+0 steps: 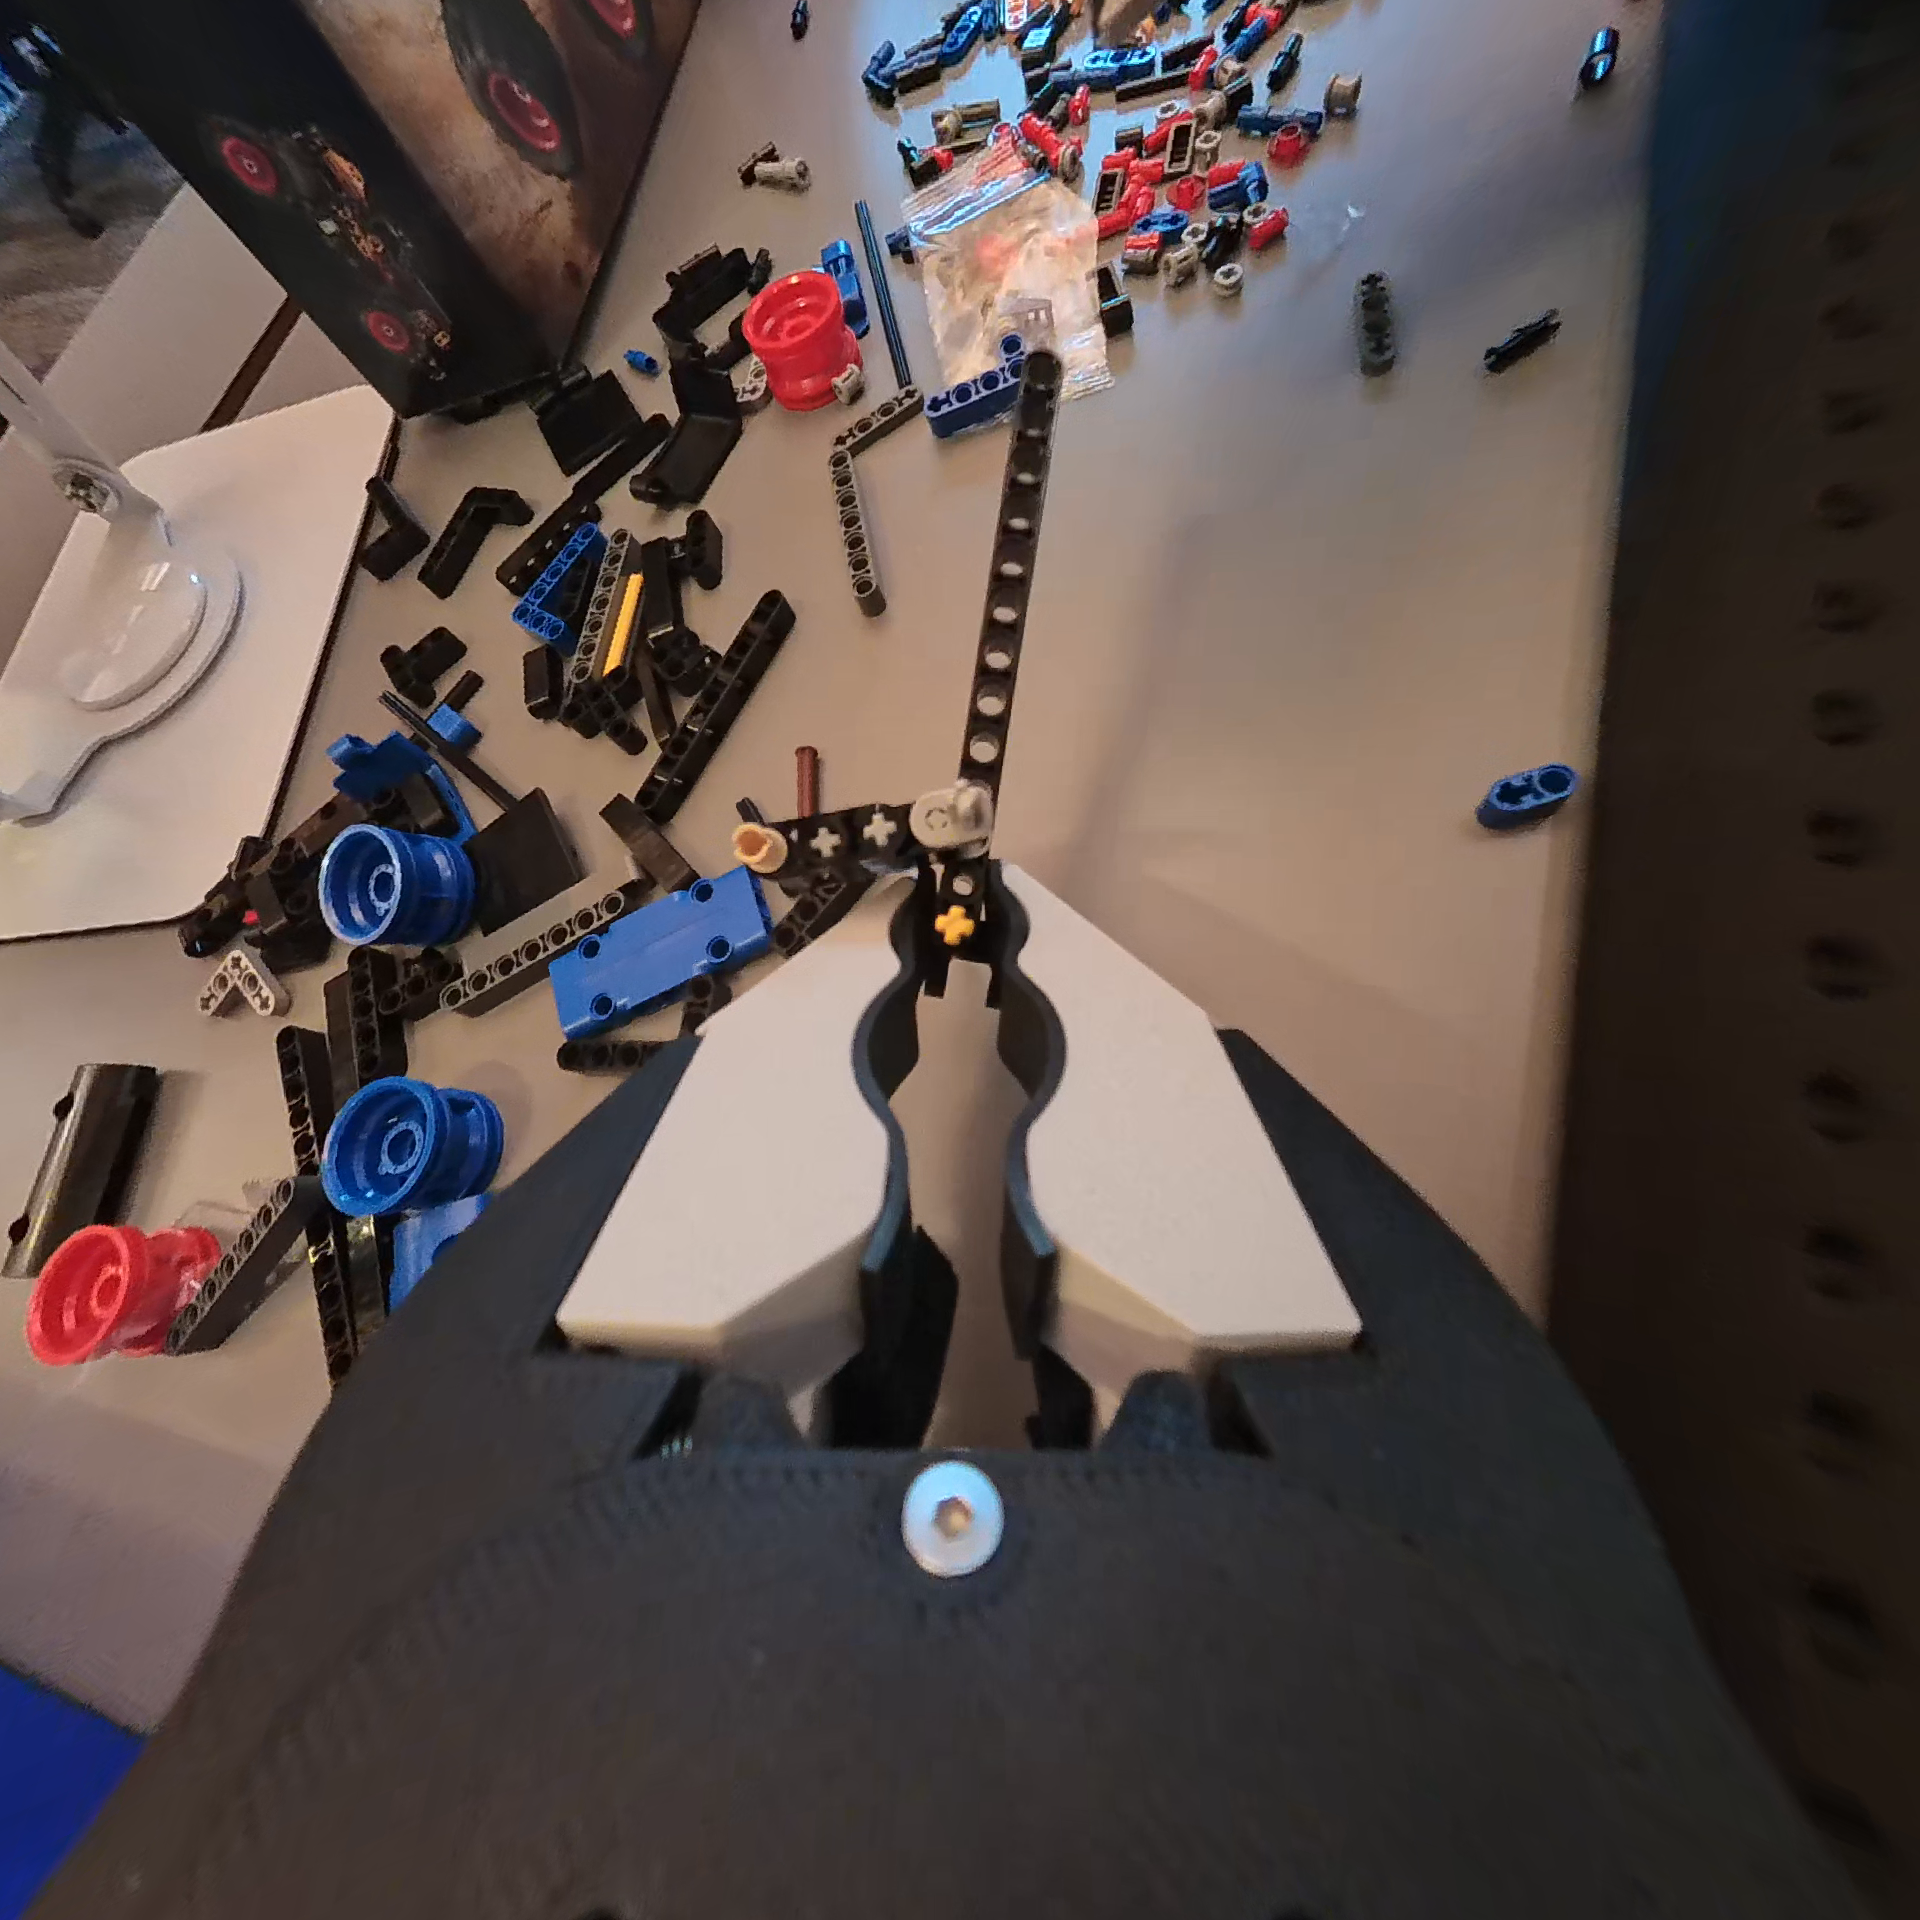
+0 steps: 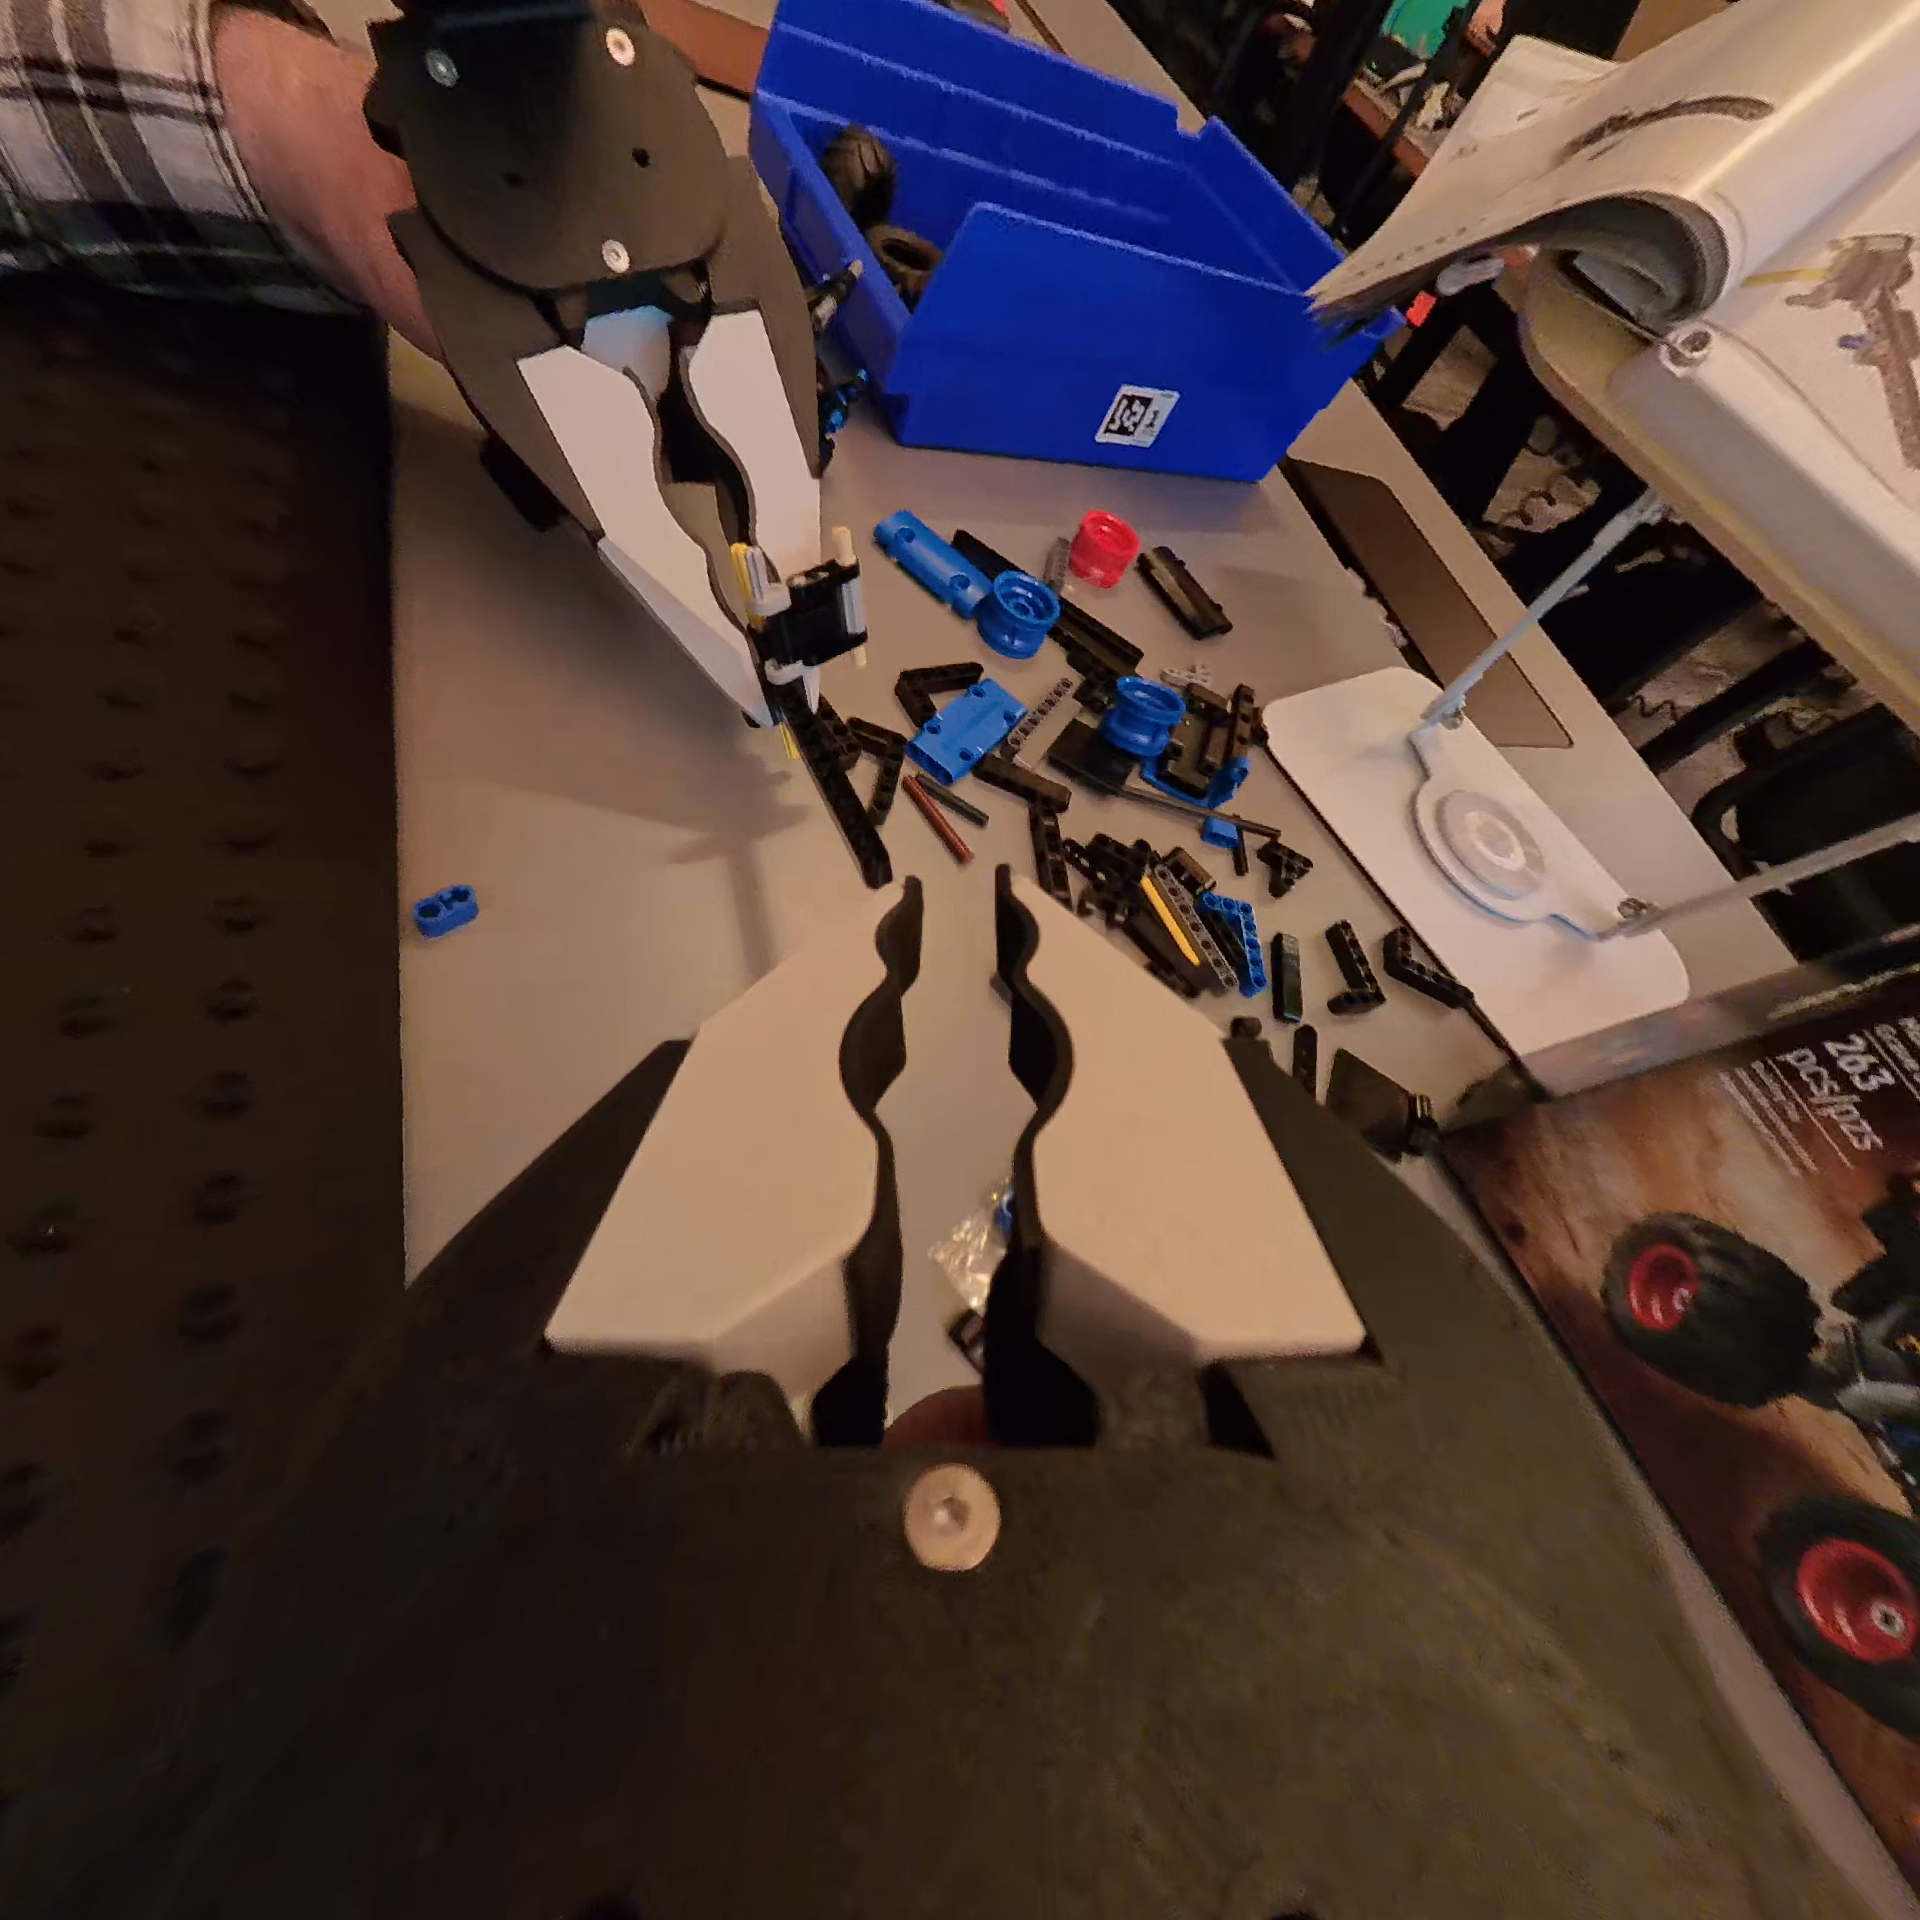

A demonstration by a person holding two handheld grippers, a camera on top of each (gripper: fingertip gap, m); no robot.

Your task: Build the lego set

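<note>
My left gripper (image 1: 961, 909) is shut on a partly built black lego assembly (image 1: 1006, 592). Its long black beam sticks forward above the table. A grey connector (image 1: 951, 816) and a short black cross-hole beam with a tan pin (image 1: 756, 844) branch off to the left. A yellow axle end (image 1: 956, 923) shows between the jaws. In the right wrist view the left gripper (image 2: 774, 665) comes in from the upper left with the assembly (image 2: 821, 618), whose beam slants down to the table. My right gripper (image 2: 958, 894) is open by a narrow gap and empty, just short of the beam's far end.
Loose black, blue and red parts (image 2: 1132, 790) lie spread over the grey table, with blue wheels (image 1: 395, 883) and red wheels (image 1: 800, 338). A plastic bag (image 1: 1003, 281), the set box (image 1: 416, 156), a blue bin (image 2: 1049, 270), a white stand base (image 2: 1455, 831) and a booklet (image 2: 1662, 156) surround them. A small blue piece (image 2: 445, 908) lies alone. Tip to tip, the grippers are about 12 centimeters apart. Between my left fingertips and the small blue piece (image 2: 445, 908) there is roughly 10 centimeters. The left camera catches it too, in the left wrist view (image 1: 1525, 800).
</note>
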